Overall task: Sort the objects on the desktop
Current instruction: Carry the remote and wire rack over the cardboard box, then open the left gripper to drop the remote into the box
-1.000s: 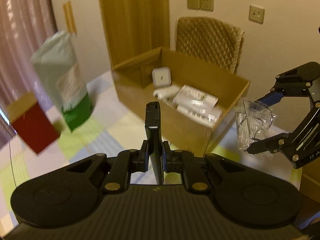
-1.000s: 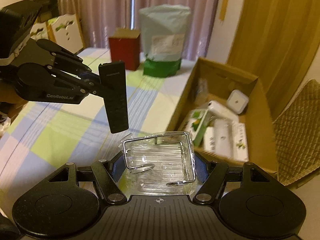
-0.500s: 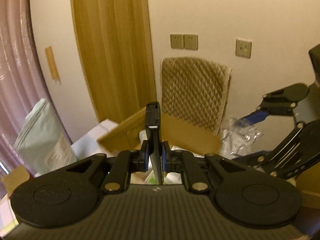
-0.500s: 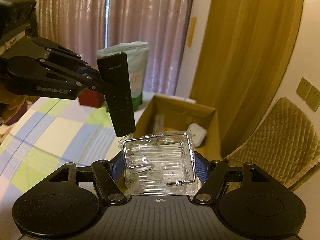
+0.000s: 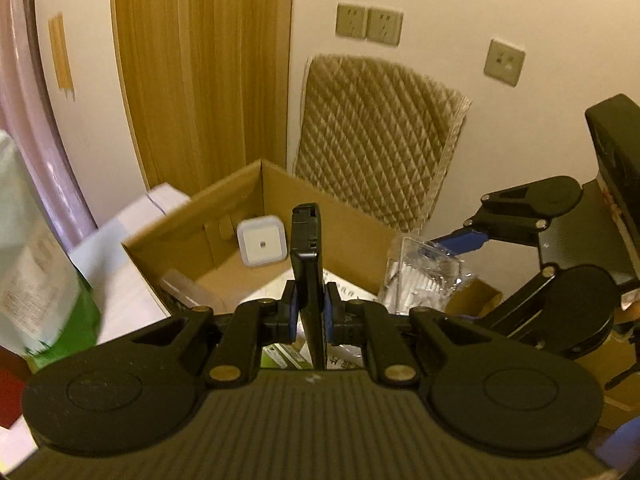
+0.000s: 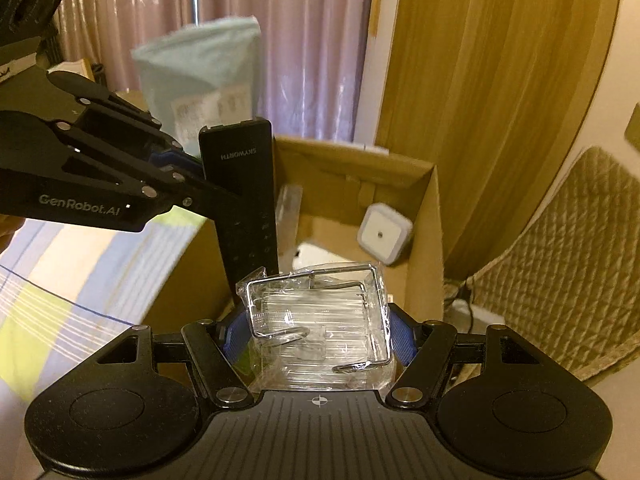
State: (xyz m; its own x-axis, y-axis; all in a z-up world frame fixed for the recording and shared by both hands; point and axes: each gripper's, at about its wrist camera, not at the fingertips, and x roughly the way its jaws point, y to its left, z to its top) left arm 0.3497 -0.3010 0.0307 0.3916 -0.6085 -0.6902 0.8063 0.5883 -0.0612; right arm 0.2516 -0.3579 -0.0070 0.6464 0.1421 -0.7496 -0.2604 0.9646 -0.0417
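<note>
Because both loads are bound for the same cardboard box (image 6: 424, 200), the black remote (image 5: 308, 268) and the clear plastic packet (image 6: 320, 328) hang side by side over its open top. The left gripper (image 5: 308, 312) is clamped on the remote's flat faces, holding it edge-up, likely so it can slide in narrow. The right gripper (image 6: 320, 340) squeezes the crinkly packet across its width. Below, a white square device (image 6: 382, 236) and printed cartons (image 5: 344, 292) lie inside the box.
</note>
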